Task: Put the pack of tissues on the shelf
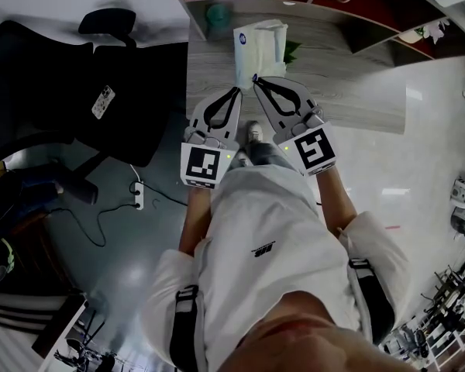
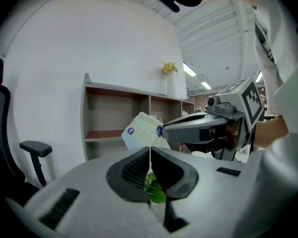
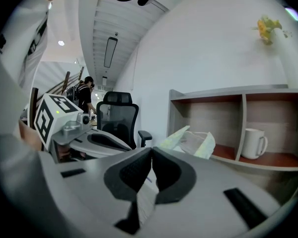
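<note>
Far off to the left of my left jaws stands a black office chair. A white power strip lies on the floor near it.

My left gripper has its jaws squeezed tight. They pinch a thin edge of the pack of tissues. In the left gripper view that edge shows as a thin white line between the two jaws. The pack sticks up just past them, tipped with one corner high. Some green leaves peek out below these jaws.

The pack is in the middle, right at the tips of both pairs of jaws. It is white with a bit of blue on it. Behind it is the shelf, with red boards inside. I cannot tell if the pack rests on anything underneath.

My right gripper is just beside the left one, and their tips nearly meet at the pack. Its jaws are squeezed tight too, and a thin bit of the pack's wrapper runs down between them.

Past the right jaws and off to their right, a white mug stands on a red board in the shelf. High above it, yellow flowers sit on top of the shelf.
</note>
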Action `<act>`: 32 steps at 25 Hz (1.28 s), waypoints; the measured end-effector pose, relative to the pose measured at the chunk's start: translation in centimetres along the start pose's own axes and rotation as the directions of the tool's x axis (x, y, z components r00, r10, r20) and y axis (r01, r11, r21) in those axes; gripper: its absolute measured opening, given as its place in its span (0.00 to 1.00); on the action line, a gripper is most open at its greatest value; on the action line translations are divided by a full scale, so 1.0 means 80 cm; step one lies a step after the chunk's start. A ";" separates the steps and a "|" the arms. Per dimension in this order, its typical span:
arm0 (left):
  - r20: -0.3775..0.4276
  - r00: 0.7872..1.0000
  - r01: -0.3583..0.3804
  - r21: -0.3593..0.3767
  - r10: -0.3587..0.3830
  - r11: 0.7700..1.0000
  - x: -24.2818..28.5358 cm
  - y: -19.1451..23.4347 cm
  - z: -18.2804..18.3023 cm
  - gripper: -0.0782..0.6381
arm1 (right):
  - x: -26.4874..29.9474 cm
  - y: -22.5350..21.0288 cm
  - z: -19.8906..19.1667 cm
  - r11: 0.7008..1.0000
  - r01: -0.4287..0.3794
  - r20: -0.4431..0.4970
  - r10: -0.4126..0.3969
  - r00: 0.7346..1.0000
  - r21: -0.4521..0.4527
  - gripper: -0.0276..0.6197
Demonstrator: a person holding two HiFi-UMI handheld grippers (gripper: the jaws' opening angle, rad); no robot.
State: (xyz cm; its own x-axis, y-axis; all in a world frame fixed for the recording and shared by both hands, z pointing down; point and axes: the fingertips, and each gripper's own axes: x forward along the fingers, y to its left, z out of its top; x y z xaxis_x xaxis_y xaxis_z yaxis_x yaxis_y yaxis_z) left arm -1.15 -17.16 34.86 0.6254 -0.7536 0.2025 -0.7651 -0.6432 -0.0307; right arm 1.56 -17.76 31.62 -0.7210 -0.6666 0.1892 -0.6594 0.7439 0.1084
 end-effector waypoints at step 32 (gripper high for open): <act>0.060 0.998 0.018 0.067 -0.022 0.998 0.071 0.077 0.057 0.15 | 0.067 -0.092 0.051 0.998 0.042 0.054 -0.040 0.998 -0.049 0.09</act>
State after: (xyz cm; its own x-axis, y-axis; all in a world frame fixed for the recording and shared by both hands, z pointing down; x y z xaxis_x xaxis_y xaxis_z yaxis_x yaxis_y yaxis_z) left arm -1.62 -26.04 31.35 0.6502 -0.7460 0.1440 -0.7416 -0.6643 -0.0929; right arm 1.68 -27.01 27.87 -0.7047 -0.6972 0.1314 -0.6781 0.7164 0.1642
